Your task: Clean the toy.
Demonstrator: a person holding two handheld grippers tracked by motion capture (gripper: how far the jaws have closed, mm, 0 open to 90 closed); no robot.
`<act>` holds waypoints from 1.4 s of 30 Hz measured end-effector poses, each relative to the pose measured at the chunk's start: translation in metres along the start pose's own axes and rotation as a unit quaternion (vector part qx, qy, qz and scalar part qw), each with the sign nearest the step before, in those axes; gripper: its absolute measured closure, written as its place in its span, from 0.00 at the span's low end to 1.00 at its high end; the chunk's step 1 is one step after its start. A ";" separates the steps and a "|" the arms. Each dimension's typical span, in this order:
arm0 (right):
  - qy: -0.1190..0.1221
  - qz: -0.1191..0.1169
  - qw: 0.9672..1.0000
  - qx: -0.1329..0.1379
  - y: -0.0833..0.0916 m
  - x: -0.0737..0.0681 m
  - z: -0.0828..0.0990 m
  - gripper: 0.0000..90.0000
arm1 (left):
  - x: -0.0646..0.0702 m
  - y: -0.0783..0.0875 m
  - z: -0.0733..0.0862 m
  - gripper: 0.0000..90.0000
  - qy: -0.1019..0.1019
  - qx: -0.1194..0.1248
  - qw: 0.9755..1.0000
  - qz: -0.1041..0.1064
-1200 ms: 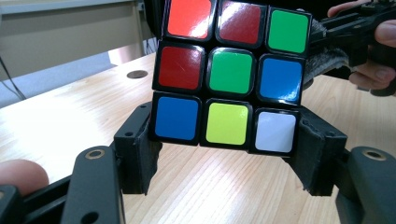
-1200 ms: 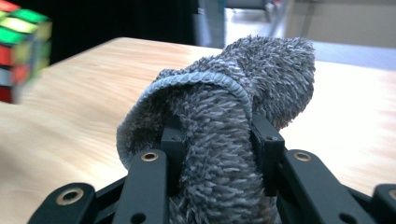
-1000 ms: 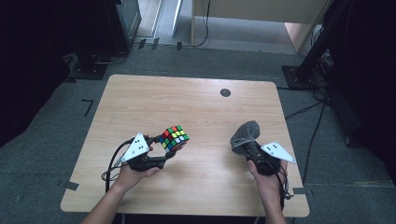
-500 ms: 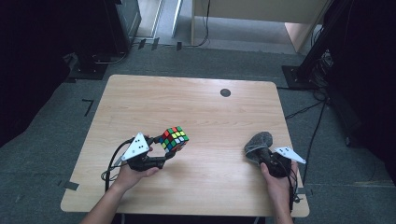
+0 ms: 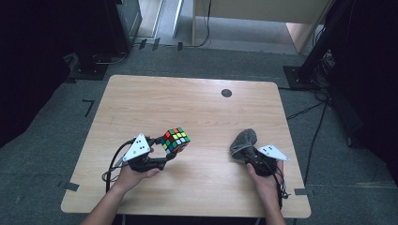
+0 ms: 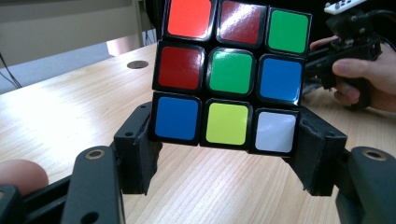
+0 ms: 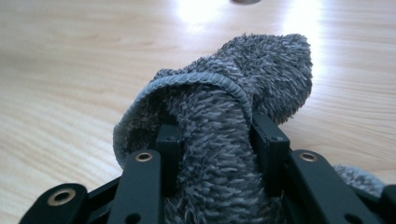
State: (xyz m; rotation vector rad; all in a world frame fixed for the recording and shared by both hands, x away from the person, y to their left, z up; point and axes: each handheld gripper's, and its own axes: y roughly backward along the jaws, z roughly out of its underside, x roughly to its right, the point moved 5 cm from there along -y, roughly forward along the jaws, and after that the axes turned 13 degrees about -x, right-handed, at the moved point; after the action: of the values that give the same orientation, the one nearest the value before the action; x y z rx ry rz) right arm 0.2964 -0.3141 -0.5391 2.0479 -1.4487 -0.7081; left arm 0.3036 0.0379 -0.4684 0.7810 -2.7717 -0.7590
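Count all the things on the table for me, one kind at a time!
Puzzle cube: 1
Grey fluffy cloth: 1
Handheld grippers: 2, left gripper and right gripper
Dark round spot on the table: 1
Total: 5

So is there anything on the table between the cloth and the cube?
No, nothing visible. The cube sits in the left tool and the grey cloth is bunched in the right tool, whose jaws have just been opening. Between them is only bare table.
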 end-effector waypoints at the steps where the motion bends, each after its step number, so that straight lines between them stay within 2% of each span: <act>1: 0.004 0.001 1.000 -0.004 -0.002 -0.001 0.001 0.68 | 0.000 0.000 0.000 0.38 0.001 0.000 1.000 0.000; 3: 0.012 -0.001 1.000 -0.009 -0.005 -0.003 0.002 0.64 | -0.001 0.000 0.000 0.38 0.004 0.001 1.000 0.002; 5: 0.015 -0.012 1.000 -0.006 -0.004 -0.004 0.001 0.55 | -0.001 0.001 0.000 0.38 0.007 0.001 1.000 0.004; 8: 0.025 -0.036 0.999 0.011 0.006 -0.010 -0.008 0.34 | -0.002 0.001 -0.001 0.38 0.012 0.002 1.000 0.005; 10: 0.034 -0.046 0.998 0.025 0.014 -0.017 -0.015 0.26 | -0.002 0.001 -0.002 0.38 0.014 0.003 1.000 0.006; 12: 0.041 -0.054 0.997 0.035 0.019 -0.024 -0.020 0.23 | -0.002 0.001 -0.002 0.38 0.014 0.004 1.000 0.005; 17: 0.055 -0.051 0.996 0.056 0.025 -0.043 -0.026 0.26 | 0.000 -0.001 -0.002 0.37 0.012 0.002 1.000 0.008; 21: 0.077 -0.069 0.993 0.064 0.024 -0.059 -0.028 0.30 | 0.001 -0.002 -0.003 0.38 0.016 0.000 1.000 0.011; 24: 0.092 -0.117 0.986 0.070 0.023 -0.075 -0.028 0.32 | 0.001 -0.004 -0.002 0.37 0.021 -0.002 1.000 0.018; 26: 0.107 -0.148 0.980 0.075 0.022 -0.089 -0.028 0.34 | 0.003 -0.005 -0.002 0.38 0.021 -0.005 1.000 0.021; 28: 0.129 -0.154 0.976 0.083 0.021 -0.101 -0.028 0.34 | 0.005 -0.007 -0.002 0.37 0.018 -0.010 1.000 0.022; 30: 0.139 -0.162 0.973 0.087 0.019 -0.112 -0.028 0.35 | 0.007 -0.008 -0.002 0.37 0.016 -0.011 0.999 0.025; 33: 0.135 -0.173 0.971 0.098 0.020 -0.124 -0.030 0.38 | 0.010 -0.011 -0.002 0.37 0.011 -0.015 1.000 0.023; 36: 0.134 -0.163 0.972 0.106 0.023 -0.131 -0.033 0.39 | 0.012 -0.013 0.000 0.37 0.003 -0.021 1.000 0.021; 38: 0.127 -0.163 0.972 0.113 0.026 -0.134 -0.036 0.38 | 0.013 -0.016 0.002 0.37 -0.004 -0.027 1.000 0.012; 42: 0.085 -0.193 0.970 0.124 0.035 -0.141 -0.044 0.35 | 0.016 -0.020 0.005 0.37 -0.018 -0.035 0.999 -0.003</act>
State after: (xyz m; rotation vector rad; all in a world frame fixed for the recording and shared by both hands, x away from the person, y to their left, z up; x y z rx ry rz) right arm 0.2622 -0.1849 -0.4676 2.5554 -1.0971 -0.4982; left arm 0.2977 0.0169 -0.4831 0.7718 -2.7589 -0.8745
